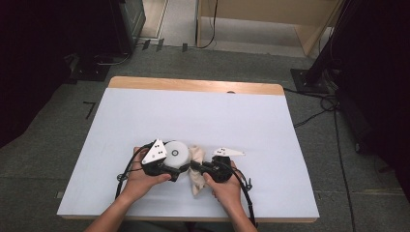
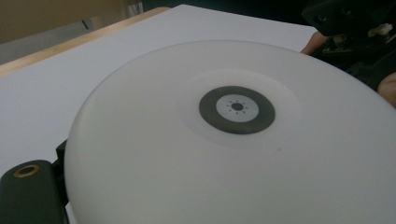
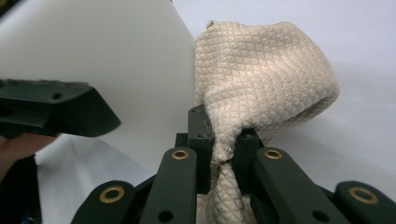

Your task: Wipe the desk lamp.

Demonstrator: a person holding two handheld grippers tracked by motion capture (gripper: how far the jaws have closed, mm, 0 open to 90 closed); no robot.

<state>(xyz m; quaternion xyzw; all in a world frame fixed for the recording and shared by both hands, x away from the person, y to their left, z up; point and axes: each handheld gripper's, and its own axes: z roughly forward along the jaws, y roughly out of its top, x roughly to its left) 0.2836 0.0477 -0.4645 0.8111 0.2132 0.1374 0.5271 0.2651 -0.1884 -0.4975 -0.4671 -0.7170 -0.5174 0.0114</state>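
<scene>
Beige cloth (image 3: 261, 79) pinched in the closed right tool (image 3: 223, 140), touching the white plate (image 2: 224, 140) clamped at its rim by the left tool (image 1: 167, 169), near the white surface's (image 1: 193, 111) front edge.

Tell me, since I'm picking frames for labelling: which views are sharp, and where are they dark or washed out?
High view: evenly lit table, dark corners. Left gripper view: the plate looks soft and hazy, its centre ring fairly clear. Right gripper view: the cloth weave is crisp in the right claw; the plate beside it is washed out.
</scene>
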